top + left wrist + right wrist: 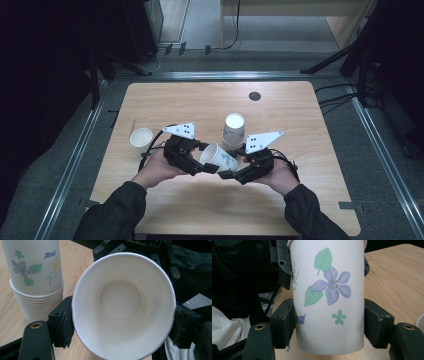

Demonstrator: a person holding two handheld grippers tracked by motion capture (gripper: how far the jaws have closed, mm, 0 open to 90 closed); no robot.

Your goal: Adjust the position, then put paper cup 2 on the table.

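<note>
A white paper cup [218,157] printed with flowers lies tilted between both grippers, above the table's middle. My left gripper [202,167] is shut on it near the rim; in the left gripper view the cup's open mouth [125,307] faces the camera, with a jaw pad [65,322] pressed against each side. My right gripper [232,164] is shut on the cup's body [329,297], its pads [287,322] touching both sides. An upside-down stack of the same cups [233,130] stands just behind, and it rises at the left [35,290] in the left gripper view.
A single upright paper cup [141,137] stands on the wooden table [280,205] to the left of my left hand. A round dark grommet [255,96] sits near the far edge. Metal rails run along the floor around the table.
</note>
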